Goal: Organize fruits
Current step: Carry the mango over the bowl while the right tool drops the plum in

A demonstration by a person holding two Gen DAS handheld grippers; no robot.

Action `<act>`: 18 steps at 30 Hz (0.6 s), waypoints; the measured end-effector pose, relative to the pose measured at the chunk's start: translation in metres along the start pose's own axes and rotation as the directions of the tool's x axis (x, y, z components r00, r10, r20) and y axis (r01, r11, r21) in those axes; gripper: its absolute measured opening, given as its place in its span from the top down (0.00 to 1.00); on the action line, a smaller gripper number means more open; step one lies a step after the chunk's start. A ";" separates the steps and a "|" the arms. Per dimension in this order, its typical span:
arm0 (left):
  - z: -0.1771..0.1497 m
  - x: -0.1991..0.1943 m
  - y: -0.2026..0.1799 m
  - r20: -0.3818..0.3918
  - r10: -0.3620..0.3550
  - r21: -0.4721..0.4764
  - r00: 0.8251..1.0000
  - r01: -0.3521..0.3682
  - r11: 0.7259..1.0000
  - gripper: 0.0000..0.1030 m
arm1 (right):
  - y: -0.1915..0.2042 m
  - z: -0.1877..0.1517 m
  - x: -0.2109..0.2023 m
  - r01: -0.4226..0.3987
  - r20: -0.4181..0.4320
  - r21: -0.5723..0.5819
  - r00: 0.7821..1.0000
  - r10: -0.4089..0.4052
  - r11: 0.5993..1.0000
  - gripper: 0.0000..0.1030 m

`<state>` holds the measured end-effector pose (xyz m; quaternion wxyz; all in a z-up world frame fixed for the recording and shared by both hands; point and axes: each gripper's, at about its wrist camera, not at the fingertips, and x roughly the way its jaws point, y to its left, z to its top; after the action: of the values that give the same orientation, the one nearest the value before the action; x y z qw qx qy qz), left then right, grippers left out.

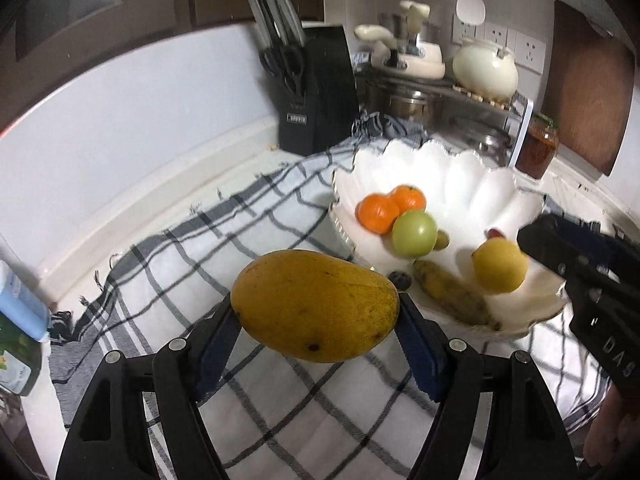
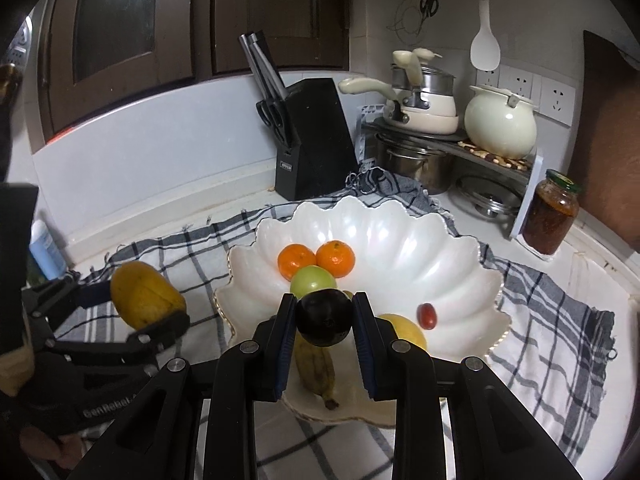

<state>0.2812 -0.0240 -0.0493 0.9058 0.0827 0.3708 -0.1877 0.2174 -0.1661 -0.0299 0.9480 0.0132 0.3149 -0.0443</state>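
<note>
- Currently: left gripper point(image 1: 318, 312) clamped on mango point(image 1: 316, 306), held off the checked cloth point(image 1: 168, 264), just short of the bowl's point(image 1: 460, 168) left rim.
- Mango long axis crosswise between the pads; bowl ahead and to the right of it.
- Right gripper point(image 2: 324, 320) closed on dark round fruit point(image 2: 324, 317), hovering over the bowl's near edge, so nearer the drop zone than the left.
- Already in bowl: two oranges point(image 2: 316, 260), green fruit point(image 2: 312, 282), banana point(image 2: 316, 368), yellow fruit point(image 2: 404, 330), small red fruit point(image 2: 426, 315).
- Likely obstacle: right gripper body crowding the bowl's near-right side; free floor toward the far-right part.
- Knife block point(image 1: 316, 88), jar point(image 2: 550, 212), pots at the counter's back edge, well apart.
</note>
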 end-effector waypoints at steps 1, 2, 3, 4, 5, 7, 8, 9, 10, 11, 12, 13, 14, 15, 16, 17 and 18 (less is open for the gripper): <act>0.004 -0.002 -0.003 0.008 -0.003 -0.001 1.000 0.003 1.000 0.27 | -0.002 0.000 -0.002 0.002 0.002 0.002 1.000 -0.002 1.000 0.72; 0.008 -0.004 -0.008 0.015 -0.005 -0.001 1.000 0.005 1.000 0.27 | -0.006 0.001 -0.004 0.006 0.004 0.006 1.000 -0.006 1.000 0.72; 0.011 -0.005 -0.012 0.021 -0.010 -0.001 1.000 0.010 1.000 0.27 | -0.011 0.002 -0.006 0.009 0.005 0.010 1.000 -0.009 1.000 0.72; 0.013 -0.006 -0.016 0.025 -0.016 -0.001 1.000 0.016 1.000 0.27 | -0.014 0.003 -0.007 0.009 0.005 0.014 1.000 -0.010 1.000 0.72; 0.016 -0.006 -0.020 0.029 -0.023 -0.001 0.999 0.023 1.000 0.27 | -0.020 0.004 -0.008 0.011 0.003 0.021 1.000 -0.011 1.000 0.72; 0.022 -0.004 -0.030 0.032 -0.038 -0.002 0.999 0.038 0.999 0.27 | -0.030 0.005 -0.009 0.020 0.002 0.028 1.000 -0.020 0.999 0.72; 0.025 -0.002 -0.035 0.032 -0.046 -0.002 0.998 0.046 0.999 0.27 | -0.035 0.006 -0.009 0.026 0.001 0.032 1.000 -0.026 0.999 0.72; 0.027 0.000 -0.039 0.032 -0.051 -0.003 0.998 0.051 0.999 0.27 | -0.040 0.007 -0.009 0.033 0.000 0.036 0.999 -0.033 0.999 0.72; 0.030 0.003 -0.044 0.031 -0.057 -0.004 0.998 0.057 0.998 0.27 | -0.046 0.008 -0.008 0.041 -0.002 0.040 0.999 -0.041 0.998 0.72; 0.032 0.005 -0.048 0.030 -0.061 -0.005 0.998 0.061 0.998 0.27 | -0.051 0.009 -0.006 0.048 -0.004 0.043 0.999 -0.048 0.998 0.72; 0.035 0.008 -0.053 0.028 -0.068 -0.007 0.997 0.068 0.998 0.27 | -0.056 0.010 -0.005 0.054 -0.006 0.045 0.999 -0.054 0.998 0.72; 0.037 0.011 -0.055 0.027 -0.072 -0.008 0.997 0.072 0.997 0.27 | -0.061 0.010 -0.002 0.060 -0.010 0.048 0.998 -0.059 0.997 0.72; 0.038 0.014 -0.058 0.026 -0.076 -0.011 0.997 0.076 0.997 0.27 | -0.066 0.011 0.000 0.063 -0.014 0.050 0.998 -0.062 0.997 0.72; 0.040 0.016 -0.060 0.024 -0.078 -0.013 0.997 0.078 0.997 0.27 | -0.071 0.011 0.004 0.066 -0.021 0.053 0.998 -0.065 0.996 0.72; 0.041 0.020 -0.063 0.020 -0.081 -0.015 0.997 0.081 0.997 0.27 | -0.075 0.012 0.007 0.069 -0.025 0.053 0.997 -0.068 0.996 0.72; 0.042 0.023 -0.065 0.017 -0.084 -0.017 0.996 0.084 0.996 0.27 | -0.077 0.012 0.010 0.071 -0.031 0.052 0.997 -0.070 0.996 0.72; 0.043 0.027 -0.068 0.013 -0.086 -0.018 0.996 0.086 0.996 0.27 | -0.081 0.011 0.015 0.073 -0.042 0.049 0.997 -0.071 0.996 0.72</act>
<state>0.2991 -0.1059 -0.0388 0.8998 0.0570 0.3704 -0.2234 0.2291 -0.2489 -0.0297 0.9387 0.0264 0.3328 -0.0861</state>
